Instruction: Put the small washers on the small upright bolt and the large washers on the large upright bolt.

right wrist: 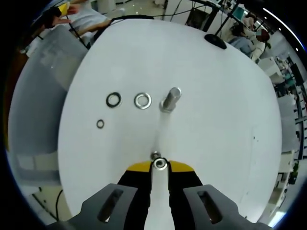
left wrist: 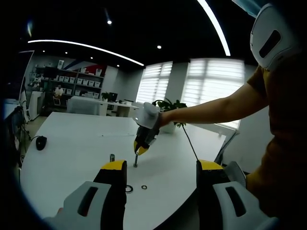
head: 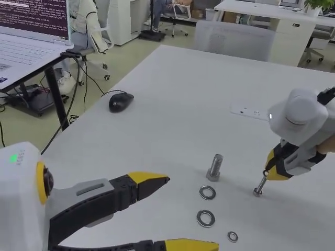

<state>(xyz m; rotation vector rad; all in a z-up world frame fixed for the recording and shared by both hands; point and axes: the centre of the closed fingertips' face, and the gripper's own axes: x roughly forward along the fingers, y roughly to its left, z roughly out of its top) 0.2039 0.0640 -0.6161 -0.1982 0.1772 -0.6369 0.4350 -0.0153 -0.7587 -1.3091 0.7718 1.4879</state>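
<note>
The large bolt (head: 215, 167) (right wrist: 170, 99) stands upright on the white table (head: 172, 104). Two large washers (head: 207, 192) (head: 205, 217) lie flat just in front of it, and a small washer (head: 232, 236) (right wrist: 100, 124) lies nearest me. The small bolt (head: 259, 187) (right wrist: 155, 155) stands to the right, leaning a little. My right gripper (head: 268, 173) (right wrist: 159, 165) is at the small bolt's top, shut on a small washer (right wrist: 159, 164). My left gripper (head: 192, 212) (left wrist: 162, 167) hangs open at the near left, nothing between its jaws.
A black mouse (head: 121, 101) lies far left on the table and a white power strip (head: 251, 112) far right. A desk with a laptop (head: 26, 31) stands off the table's left edge, with cables and chairs beyond.
</note>
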